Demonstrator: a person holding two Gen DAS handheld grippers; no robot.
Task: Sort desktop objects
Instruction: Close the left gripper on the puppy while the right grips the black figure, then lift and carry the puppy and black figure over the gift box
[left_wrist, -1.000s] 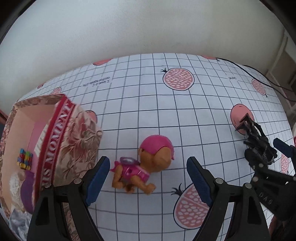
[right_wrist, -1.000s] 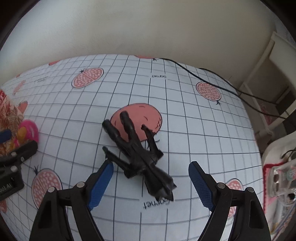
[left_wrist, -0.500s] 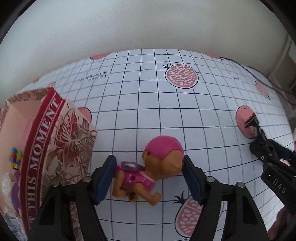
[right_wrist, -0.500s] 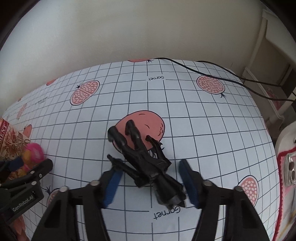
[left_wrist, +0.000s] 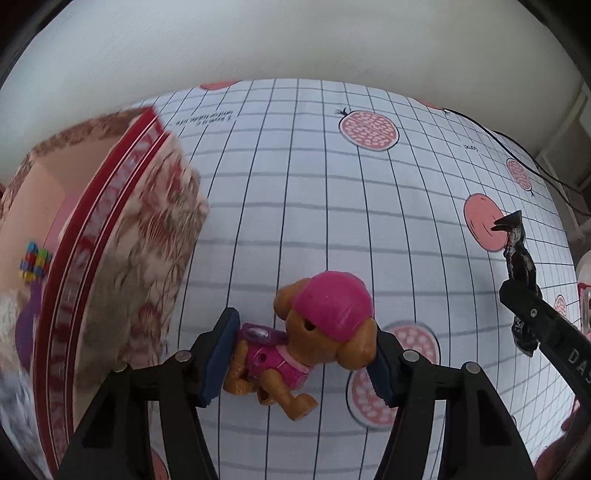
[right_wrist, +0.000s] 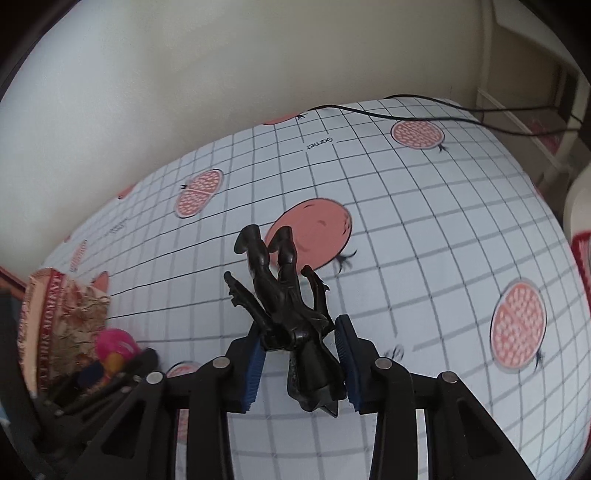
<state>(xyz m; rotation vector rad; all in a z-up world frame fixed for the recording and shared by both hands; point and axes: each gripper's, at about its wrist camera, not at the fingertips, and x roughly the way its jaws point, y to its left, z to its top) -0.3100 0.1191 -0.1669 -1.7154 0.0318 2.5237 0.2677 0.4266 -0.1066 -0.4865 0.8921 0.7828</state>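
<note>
Both grippers had just closed in: the left gripper (left_wrist: 295, 363) pinched the toy dog (left_wrist: 306, 339) head to tail beside the box (left_wrist: 122, 258), while the right gripper (right_wrist: 301, 363) clamped the black figure (right_wrist: 288, 314), its long axis pointing away between the pads.

The word "Garnet" is printed on the gridded tablecloth (right_wrist: 406, 192); the letters "DAS" are moulded on the right tool (left_wrist: 576, 354).
</note>
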